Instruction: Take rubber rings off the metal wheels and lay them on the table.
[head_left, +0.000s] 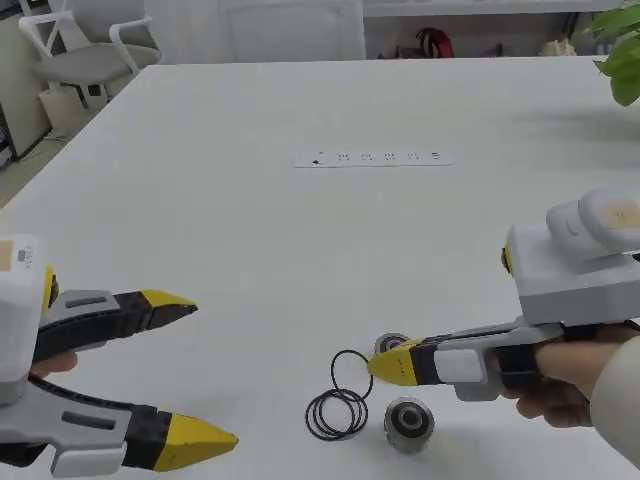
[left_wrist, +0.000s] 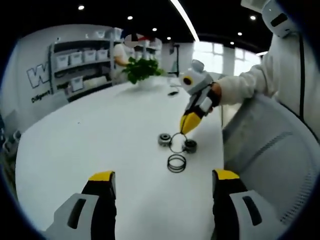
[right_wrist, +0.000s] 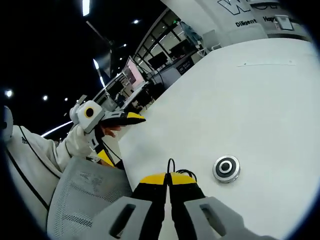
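Worktop (head_left: 300, 240): smooth, matt. Metal wheels (head_left: 408, 420): silvery, glossy. Rubber rings (head_left: 337, 412): thin, matt. Left tongs (head_left: 210, 373), right tongs (head_left: 372, 365): smooth plastic.

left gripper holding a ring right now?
No, the left gripper has its jaws wide apart in the left gripper view, with bare table between them.

The head view looked forward and down over the white table (head_left: 300, 230) from its near edge. The left gripper view faced across it from low and farther off; the right gripper view hung close. All three shared the metal wheels (head_left: 408, 420) and rubber rings (head_left: 335, 412).
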